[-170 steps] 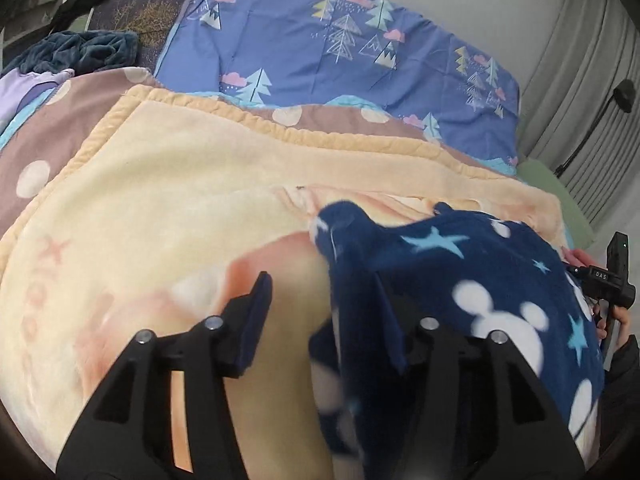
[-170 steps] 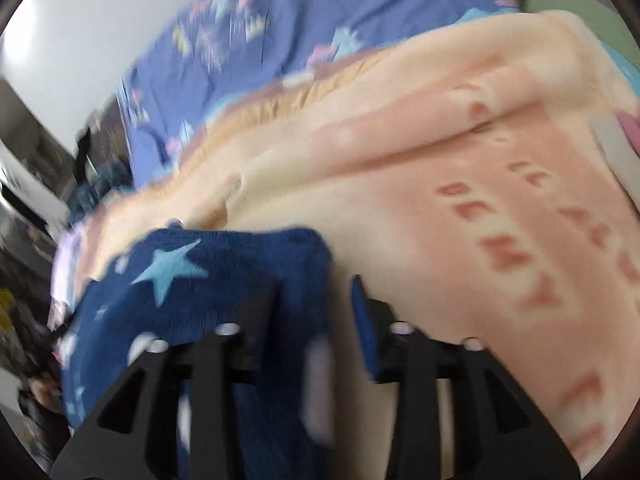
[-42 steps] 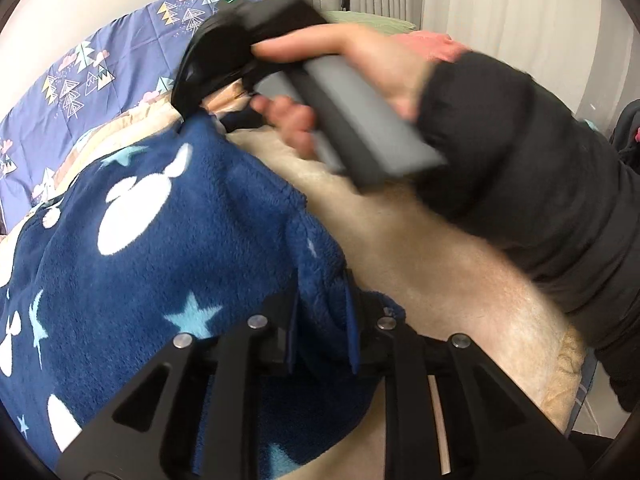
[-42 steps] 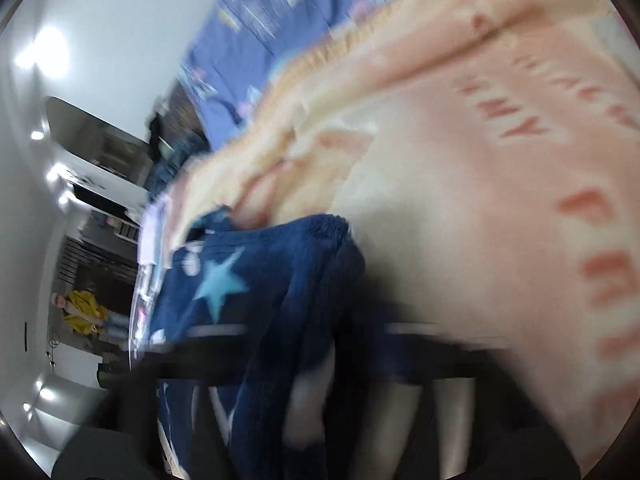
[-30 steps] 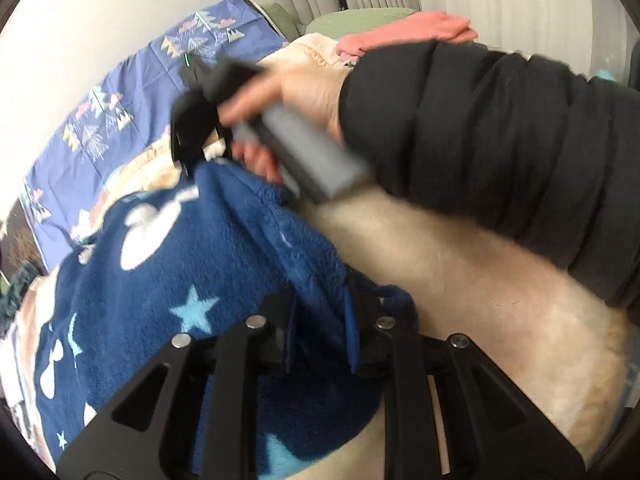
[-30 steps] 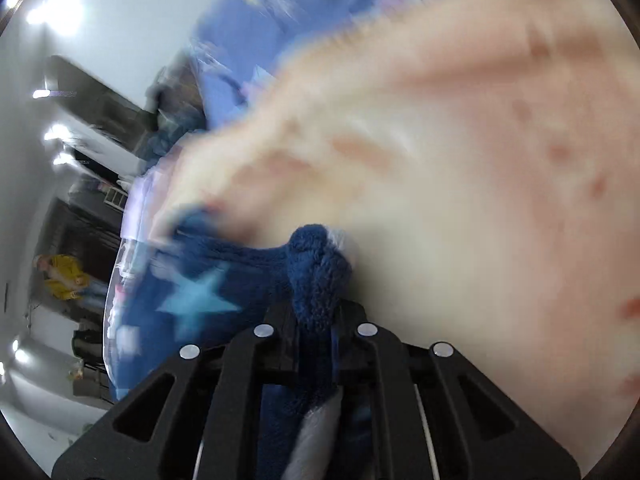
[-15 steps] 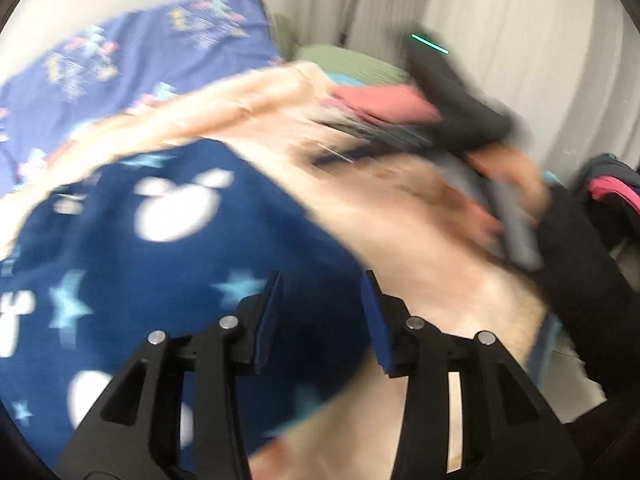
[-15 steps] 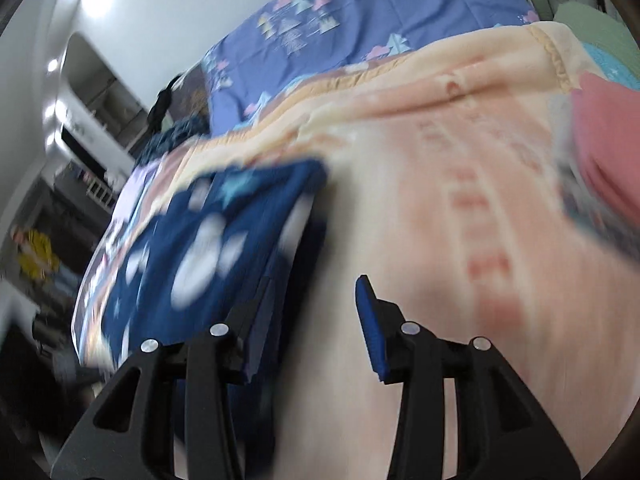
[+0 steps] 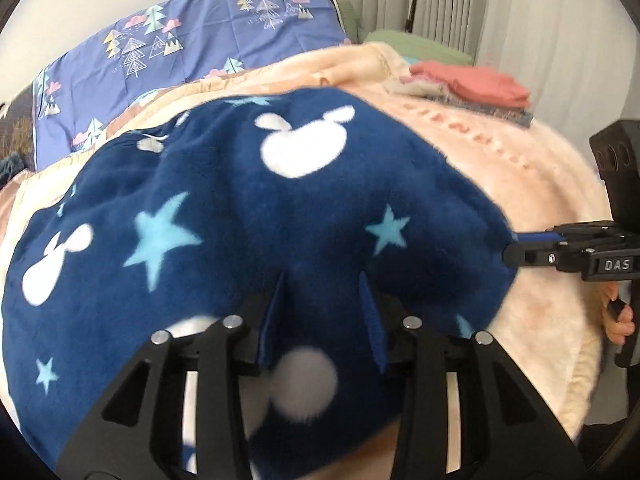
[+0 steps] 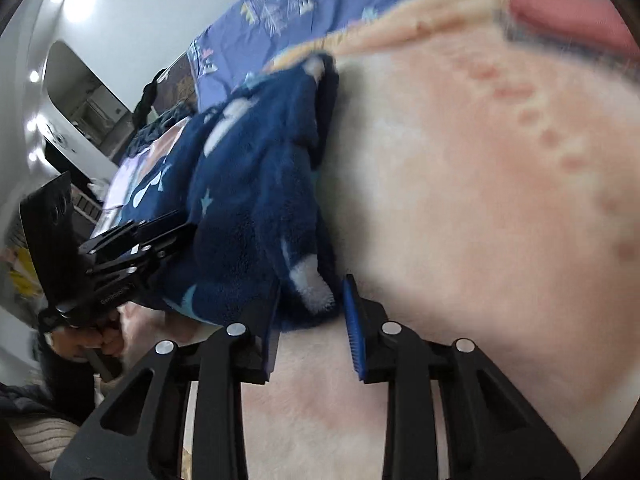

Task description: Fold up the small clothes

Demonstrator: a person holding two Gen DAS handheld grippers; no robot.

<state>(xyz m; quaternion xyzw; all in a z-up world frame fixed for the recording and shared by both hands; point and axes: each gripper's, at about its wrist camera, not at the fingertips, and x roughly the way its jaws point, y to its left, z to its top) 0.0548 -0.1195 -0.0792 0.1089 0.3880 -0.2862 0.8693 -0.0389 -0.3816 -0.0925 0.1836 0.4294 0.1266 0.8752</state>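
Navy fleece garment [image 9: 248, 216] with stars and white mouse heads lies folded on the peach blanket [image 9: 532, 184]. Left gripper [image 9: 322, 316] hangs over its near edge, jaws part open, fleece showing between them, pads apparently clear. Right gripper [image 10: 310, 316] has a fleece corner between closing jaws; contact is hard to judge through the blur.

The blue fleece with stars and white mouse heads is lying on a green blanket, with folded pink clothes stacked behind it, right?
Not green: the left wrist view shows the blue fleece lying on a peach blanket. The folded pink clothes are indeed stacked behind it.
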